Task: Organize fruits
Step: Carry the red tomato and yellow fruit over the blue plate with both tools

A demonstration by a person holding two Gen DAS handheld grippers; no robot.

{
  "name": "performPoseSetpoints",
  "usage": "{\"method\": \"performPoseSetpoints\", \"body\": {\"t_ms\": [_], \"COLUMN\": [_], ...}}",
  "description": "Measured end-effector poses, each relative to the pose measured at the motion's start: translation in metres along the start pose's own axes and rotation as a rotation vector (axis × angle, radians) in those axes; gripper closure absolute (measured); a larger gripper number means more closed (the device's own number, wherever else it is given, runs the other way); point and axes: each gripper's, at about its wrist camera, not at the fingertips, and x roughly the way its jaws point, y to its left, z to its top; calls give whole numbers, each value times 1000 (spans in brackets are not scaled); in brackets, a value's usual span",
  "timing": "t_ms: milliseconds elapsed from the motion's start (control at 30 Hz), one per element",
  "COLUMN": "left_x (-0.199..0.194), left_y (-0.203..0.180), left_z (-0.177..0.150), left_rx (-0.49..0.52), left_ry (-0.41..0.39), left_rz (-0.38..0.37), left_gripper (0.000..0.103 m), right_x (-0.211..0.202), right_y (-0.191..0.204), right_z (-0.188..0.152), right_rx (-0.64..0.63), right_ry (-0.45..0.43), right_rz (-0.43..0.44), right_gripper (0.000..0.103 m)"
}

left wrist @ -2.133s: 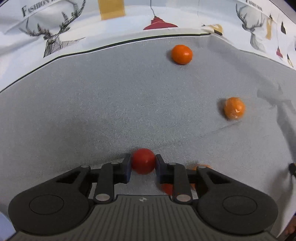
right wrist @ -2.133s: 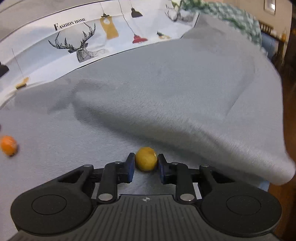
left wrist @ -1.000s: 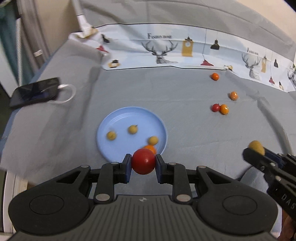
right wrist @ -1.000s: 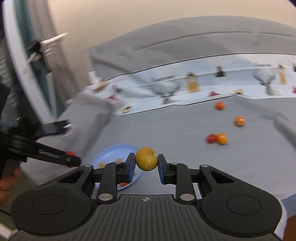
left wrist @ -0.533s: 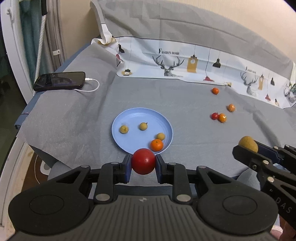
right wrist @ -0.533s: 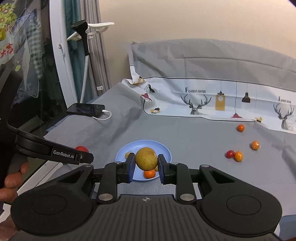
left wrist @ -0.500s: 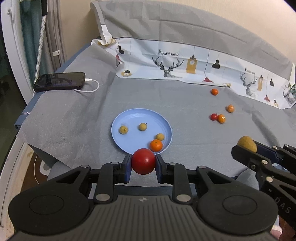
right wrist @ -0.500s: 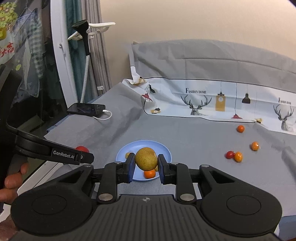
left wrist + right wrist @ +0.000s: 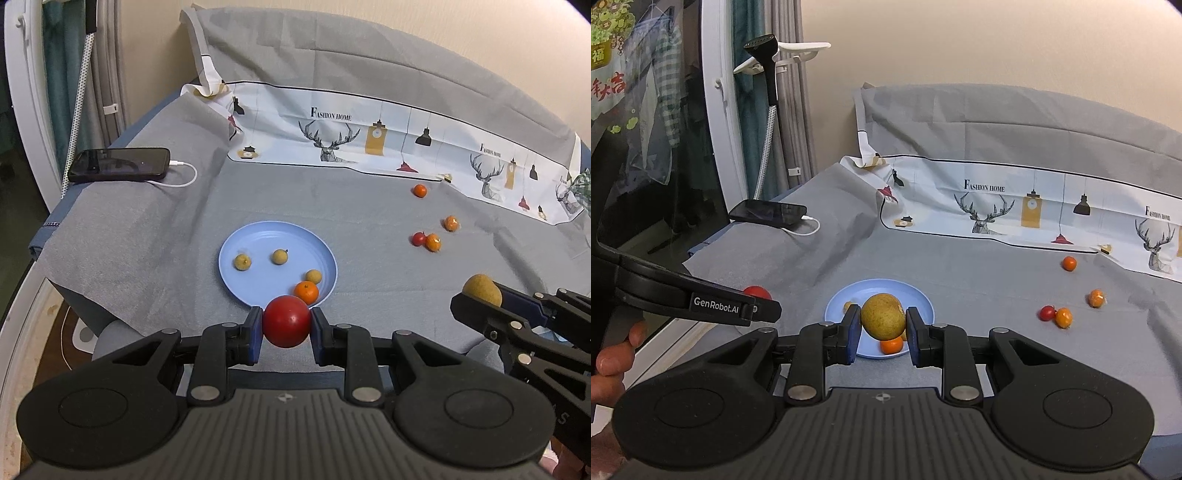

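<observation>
Right wrist: yellow-brown fruit (image 9: 883,316) hides blue plate (image 9: 916,295).

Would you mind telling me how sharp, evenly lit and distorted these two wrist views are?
Left wrist view: sharp, soft even light, no glare; fisheye bends the printed cloth into an arc, and corners go dark. The red fruit in the left tongs is crisp. Right wrist view: equally sharp; the white frame curves, and the glass beside it carries reflections.
</observation>
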Motion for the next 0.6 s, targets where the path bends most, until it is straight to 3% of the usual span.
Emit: {"method": "performPoseSetpoints", "body": {"t_ms": [600], "left_x": [7], "left_y": [1], "left_z": [1], "left_rx": [-1], "left_ry": [12], "left_rz": [1], "left_gripper": [74], "right_x": [9], "right_y": [-1], "right_z": [-1], "right_rx": [-2], "right_ry": [26], "right_rz": [4], "right_gripper": [76]}}
